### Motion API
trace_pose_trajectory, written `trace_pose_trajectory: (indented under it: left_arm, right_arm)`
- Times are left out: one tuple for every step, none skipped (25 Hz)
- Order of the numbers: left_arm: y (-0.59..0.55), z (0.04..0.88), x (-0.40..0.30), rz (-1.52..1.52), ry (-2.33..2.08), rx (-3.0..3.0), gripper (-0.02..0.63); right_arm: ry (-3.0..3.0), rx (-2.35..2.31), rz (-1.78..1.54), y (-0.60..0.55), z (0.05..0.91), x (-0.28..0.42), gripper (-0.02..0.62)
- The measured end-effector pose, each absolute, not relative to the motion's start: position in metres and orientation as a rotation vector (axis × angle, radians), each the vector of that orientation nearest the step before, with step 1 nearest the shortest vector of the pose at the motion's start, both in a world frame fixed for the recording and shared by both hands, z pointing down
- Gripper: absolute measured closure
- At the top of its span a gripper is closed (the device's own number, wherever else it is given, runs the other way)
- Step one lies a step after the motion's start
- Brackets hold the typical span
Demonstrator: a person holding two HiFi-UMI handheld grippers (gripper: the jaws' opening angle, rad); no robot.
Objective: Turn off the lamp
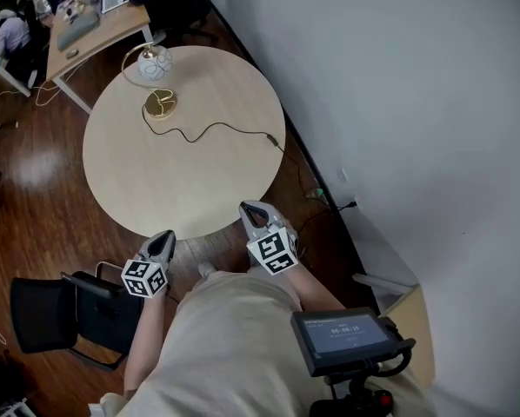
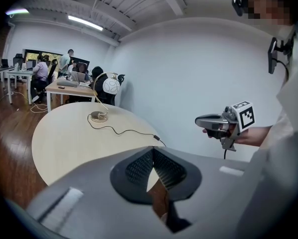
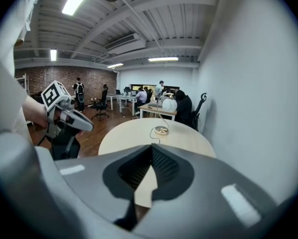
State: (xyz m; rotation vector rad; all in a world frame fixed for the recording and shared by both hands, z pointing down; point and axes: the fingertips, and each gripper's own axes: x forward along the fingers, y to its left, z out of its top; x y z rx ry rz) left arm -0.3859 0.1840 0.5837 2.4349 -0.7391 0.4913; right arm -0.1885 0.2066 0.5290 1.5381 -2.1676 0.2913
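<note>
- A lamp (image 1: 154,63) stands upright on the far side of a round, pale wooden table (image 1: 190,181), close to the rim and well away from the person holding the grippers.
- Its thin gold stem rises from a flat, round gold base (image 1: 159,103), arches over and carries a white ball shade that hangs beyond the base, toward the table's far edge.
- Whether the shade is lit cannot be told from these views.
- A black cord (image 1: 212,129) snakes from the base across the tabletop to the right-hand rim, passing a small dark block (image 1: 270,135) on the line just before it drops over the edge.
- The left gripper (image 1: 165,236) hovers at the table's near edge, pointing toward the lamp, its jaws pressed together with nothing between them.
- The right gripper (image 1: 246,208) reaches just over the near rim, aimed the same way, jaws likewise together and empty.
- Neither gripper touches the lamp or the cord.
- A black chair (image 1: 43,315) sits on the dark wooden floor to the person's left; desks with seated people fill the room beyond the table.
</note>
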Motion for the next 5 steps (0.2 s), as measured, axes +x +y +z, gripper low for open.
trace_pose_trajectory:
  left_arm:
    - [0.182, 0.583, -0.387, 0.490, -0.733, 2.438, 0.604]
    - [0.181, 0.583, -0.389, 0.491, -0.725, 2.439, 0.604]
    - [0.181, 0.584, -0.391, 0.493, -0.716, 2.438, 0.604]
    - [0.181, 0.585, -0.393, 0.495, -0.707, 2.437, 0.604]
    - [0.182, 0.586, -0.395, 0.498, -0.697, 2.436, 0.604]
  right_arm:
    - [-2.161, 1.543, 0.292, 0.206, 0.528, -0.190, 0.589]
    - [-2.152, 1.546, 0.297, 0.207, 0.527, -0.192, 0.589]
    - [-2.145, 1.549, 0.308, 0.209, 0.528, -0.194, 0.589]
    - [-2.138, 1.554, 0.323, 0.211, 0.530, -0.197, 0.589]
    - [-2.132, 1.558, 0.339, 0.213, 0.532, -0.200, 0.589]
